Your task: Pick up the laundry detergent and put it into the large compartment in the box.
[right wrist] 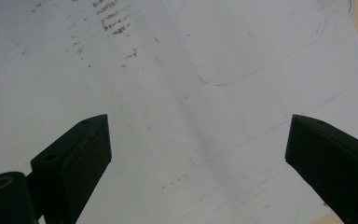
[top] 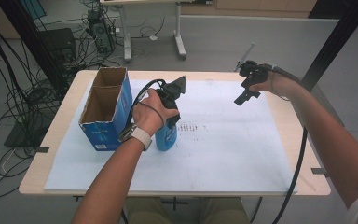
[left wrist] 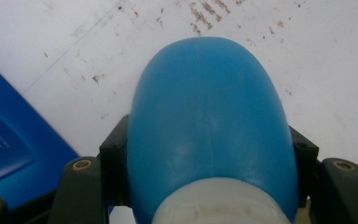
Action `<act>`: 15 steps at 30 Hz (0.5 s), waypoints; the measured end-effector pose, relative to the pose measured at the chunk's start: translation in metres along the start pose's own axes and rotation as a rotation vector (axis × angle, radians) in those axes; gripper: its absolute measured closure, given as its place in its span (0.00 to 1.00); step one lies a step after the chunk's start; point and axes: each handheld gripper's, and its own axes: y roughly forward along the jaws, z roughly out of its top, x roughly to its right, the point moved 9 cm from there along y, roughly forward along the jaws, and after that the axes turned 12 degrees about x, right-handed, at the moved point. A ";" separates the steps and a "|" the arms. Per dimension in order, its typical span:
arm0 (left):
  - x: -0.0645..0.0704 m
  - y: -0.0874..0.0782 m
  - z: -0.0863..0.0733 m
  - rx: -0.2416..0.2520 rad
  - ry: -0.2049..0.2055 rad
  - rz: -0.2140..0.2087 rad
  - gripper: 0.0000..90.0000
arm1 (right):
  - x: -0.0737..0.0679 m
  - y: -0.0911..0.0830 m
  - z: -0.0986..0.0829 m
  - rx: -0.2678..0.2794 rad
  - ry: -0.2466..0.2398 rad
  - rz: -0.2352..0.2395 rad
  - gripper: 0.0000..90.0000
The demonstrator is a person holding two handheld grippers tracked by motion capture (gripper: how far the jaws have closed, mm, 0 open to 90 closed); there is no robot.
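A blue bottle (top: 167,136) with a white neck stands upright on the white sheet, just right of the blue cardboard box (top: 106,108). My left gripper (top: 170,122) comes down on it from above, jaws shut on its shoulders. In the left gripper view the blue bottle (left wrist: 209,121) bulges up between both jaws, with the white neck at the bottom. My right gripper (top: 243,96) hovers open above the sheet at the back right, nothing between its jaws. Its own view has the right gripper (right wrist: 200,154) spread wide over bare white paper.
The open-topped blue box stands at the table's left, touching or nearly touching the bottle. The white sheet (top: 228,149) covers most of the wooden table (top: 307,184). A smudged dark patch (top: 193,127) marks the sheet right of the bottle. Cables and desk legs lie on the floor beyond.
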 end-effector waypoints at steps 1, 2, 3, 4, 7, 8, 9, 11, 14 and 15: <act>0.000 0.000 0.000 0.000 0.000 0.000 0.42 | 0.000 0.000 0.000 0.000 0.000 0.000 0.08; 0.000 0.000 0.000 0.000 0.000 0.000 0.42 | 0.000 0.000 0.000 -0.001 -0.001 -0.001 0.08; 0.000 0.000 0.000 -0.001 0.000 0.000 0.42 | 0.000 0.000 0.000 -0.001 0.000 -0.001 0.08; 0.000 0.000 0.000 0.000 0.000 0.000 0.42 | 0.000 0.000 0.000 0.000 0.001 -0.001 0.08; 0.000 0.000 0.000 0.000 0.000 0.000 0.42 | 0.001 -0.001 -0.001 -0.001 0.002 -0.001 0.08; 0.000 0.000 0.000 -0.001 0.000 0.000 0.42 | 0.001 -0.001 -0.001 -0.001 0.002 -0.001 0.08; 0.000 0.000 0.000 0.000 0.000 0.000 0.42 | 0.001 -0.001 -0.001 0.000 0.003 -0.001 0.08; 0.000 0.000 0.000 0.002 0.001 0.000 0.42 | 0.000 0.000 -0.001 0.000 0.001 -0.001 0.08; 0.000 0.000 0.000 0.003 0.002 0.000 0.42 | 0.000 0.000 -0.001 0.000 0.002 0.000 0.08; 0.000 0.000 0.000 0.000 0.005 0.000 0.42 | 0.000 0.000 -0.001 0.000 0.002 0.000 0.08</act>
